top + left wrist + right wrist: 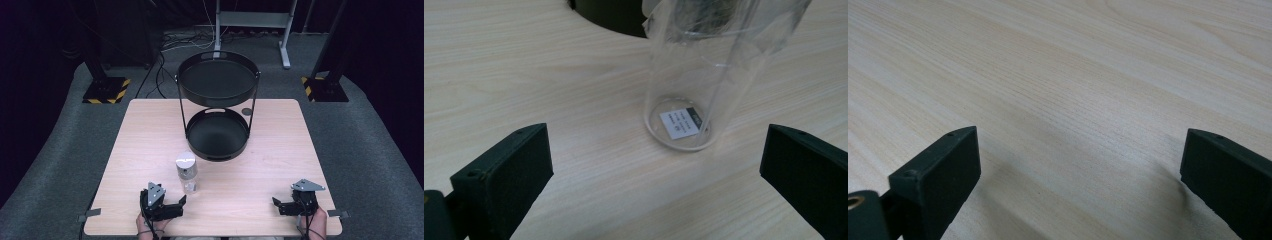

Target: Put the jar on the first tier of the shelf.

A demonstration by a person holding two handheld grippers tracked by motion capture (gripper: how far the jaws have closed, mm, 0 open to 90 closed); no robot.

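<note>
Worktop [150,130]: pale wood, fine grain. Two-tier tray stand [218,82]: black throughout. Jar [186,172]: clear, silver lid, white label with dark print on its base. Left gripper [181,202] and right gripper [278,204]: black, grey top plates. Floor [45,165]: grey carpet. Far stand feet [106,90]: yellow-and-black stripes.

We see one label only: a small white paper sticker with a dark strip [681,123] on the base of the clear plastic cylindrical jar [704,75], ahead of the left gripper [654,170] and between its spread jaws. Its printed lines are too small for us to read.
</note>
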